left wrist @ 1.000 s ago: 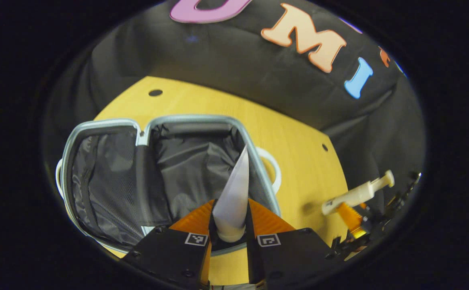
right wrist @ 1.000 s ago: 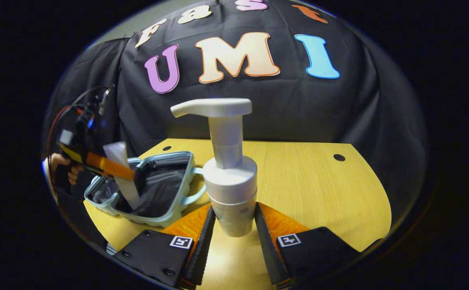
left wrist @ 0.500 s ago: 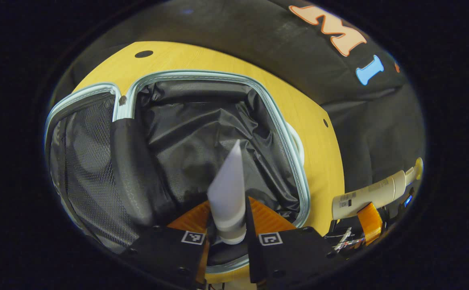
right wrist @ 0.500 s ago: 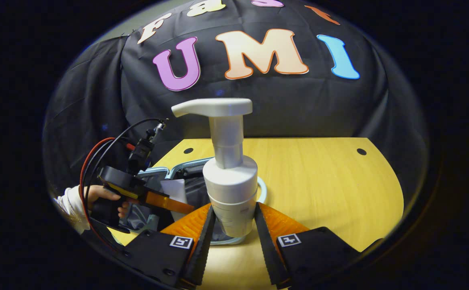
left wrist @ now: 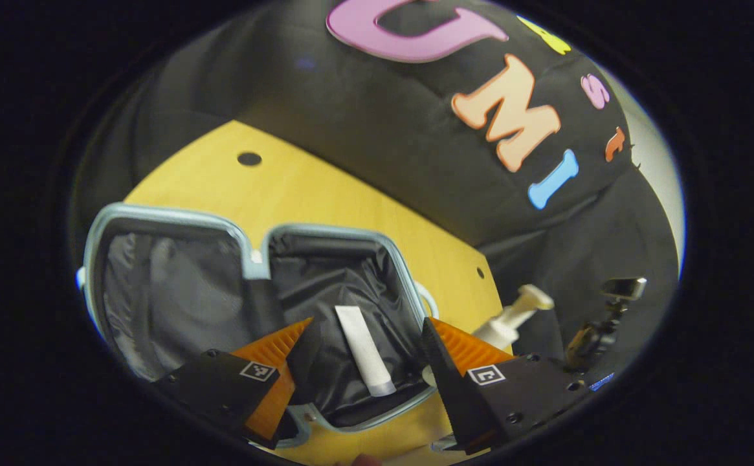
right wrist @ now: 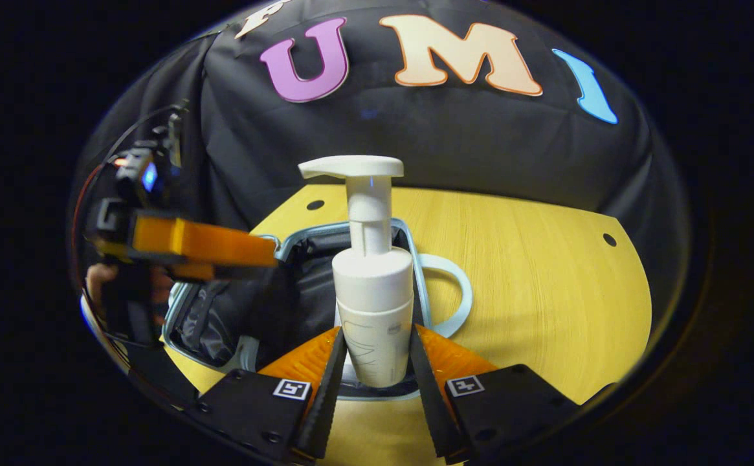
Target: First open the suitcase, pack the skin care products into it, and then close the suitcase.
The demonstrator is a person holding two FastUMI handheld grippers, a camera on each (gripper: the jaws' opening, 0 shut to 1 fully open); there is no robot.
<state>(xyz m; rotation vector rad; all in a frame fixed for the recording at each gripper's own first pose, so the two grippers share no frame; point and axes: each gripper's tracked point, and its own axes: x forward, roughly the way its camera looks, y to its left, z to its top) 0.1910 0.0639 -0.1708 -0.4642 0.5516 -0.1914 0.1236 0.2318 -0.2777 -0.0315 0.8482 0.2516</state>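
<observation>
The pale-blue-rimmed suitcase [left wrist: 247, 239] lies open on the wooden table, its black lining showing. A white tube [left wrist: 364, 353] lies flat in its right half. My left gripper [left wrist: 367, 323] hovers open above the tube, apart from it. In the right gripper view, my right gripper [right wrist: 375, 340] is shut on a white pump bottle [right wrist: 373, 291], held upright over the near rim of the suitcase [right wrist: 325, 231]. The left gripper [right wrist: 247, 249] hangs above the case's left side there. The left gripper view shows the pump bottle [left wrist: 512, 317] just right of the case.
The wooden table [right wrist: 532, 272] stretches to the right of the case, with small holes near its far edge. The suitcase's loop handle [right wrist: 457, 291] sticks out toward the right. A hand [right wrist: 98, 278] holds the left gripper at the far left.
The left gripper let go of the white tube, which now lies in the suitcase, and drew back up, open. The right gripper carried the pump bottle over the case.
</observation>
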